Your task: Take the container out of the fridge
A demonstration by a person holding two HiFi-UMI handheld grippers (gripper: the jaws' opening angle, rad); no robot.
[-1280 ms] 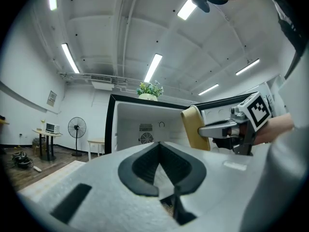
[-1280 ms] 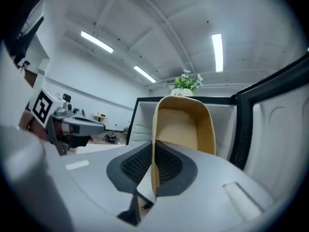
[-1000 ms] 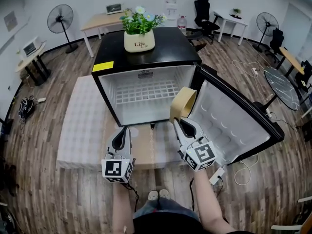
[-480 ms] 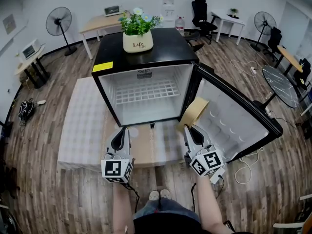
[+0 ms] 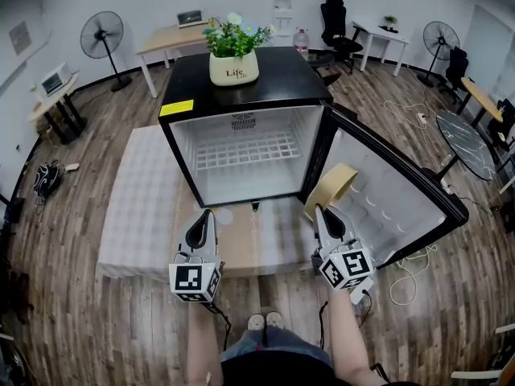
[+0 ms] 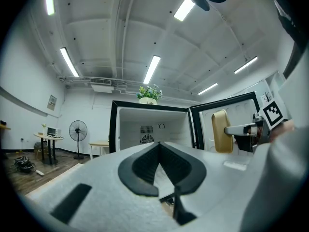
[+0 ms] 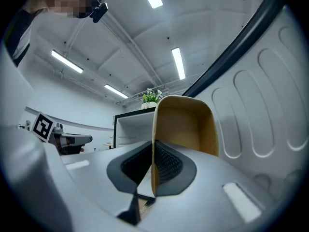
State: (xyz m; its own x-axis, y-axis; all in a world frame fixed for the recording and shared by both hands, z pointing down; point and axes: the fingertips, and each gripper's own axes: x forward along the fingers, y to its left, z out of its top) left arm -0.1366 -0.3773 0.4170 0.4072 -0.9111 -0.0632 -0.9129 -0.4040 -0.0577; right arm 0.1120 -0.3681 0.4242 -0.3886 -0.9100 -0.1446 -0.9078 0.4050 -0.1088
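Firmly closed, the right gripper [image 5: 325,210] pinches one wall of the tan container [image 5: 329,188] between its fingers, outside the fridge [image 5: 241,79] beside the open door [image 5: 394,195]. The left gripper [image 5: 204,216] has its fingers together, empty.

Bright, even light from ceiling strips [image 6: 151,69]; soft shadows, strong fisheye bending at edges, dark corners, nearest foreground perhaps slightly soft.

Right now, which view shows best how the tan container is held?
The right gripper view: the container is close, its wall pinched in the right tongs. The head view shows it small, by the fridge door; the left gripper view, side-on.
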